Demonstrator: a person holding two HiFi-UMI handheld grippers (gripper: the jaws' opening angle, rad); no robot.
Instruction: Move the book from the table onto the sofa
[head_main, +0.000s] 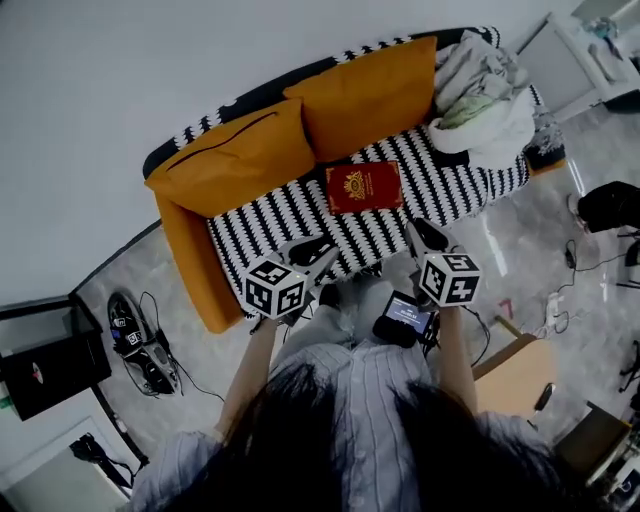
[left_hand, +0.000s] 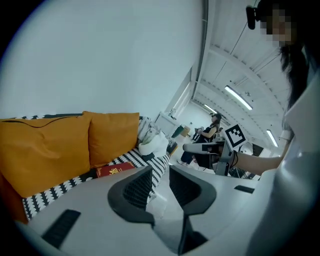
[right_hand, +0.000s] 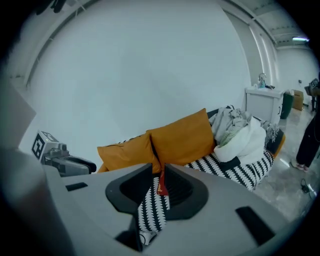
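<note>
The book (head_main: 364, 187) lies flat on the sofa (head_main: 290, 215), with its red cover up. It is on the striped seat, just in front of the two orange cushions (head_main: 372, 95), at the place where they meet. It rests fully on the seat and is well away from the front edge. A heap of clothes (head_main: 480, 85) fills the right end of the sofa and is apart from the book.

Neither gripper touches the book. The left gripper (head_main: 318, 250) is over the front edge of the seat, to the left of the book and nearer to the person. Its jaws stand a little apart, and in the left gripper view only the seat and the floor show in the gap. The right gripper (head_main: 428, 235) is over the same edge, to the right of the book. Its jaws are also a little apart. In the right gripper view a thin piece of the red cover shows through the gap, but it is far behind the jaws, so the jaws hold nothing.

In my judgement the main part of the task is done, because the book is on the sofa and free. What may be left is only to take both grippers away.
</note>
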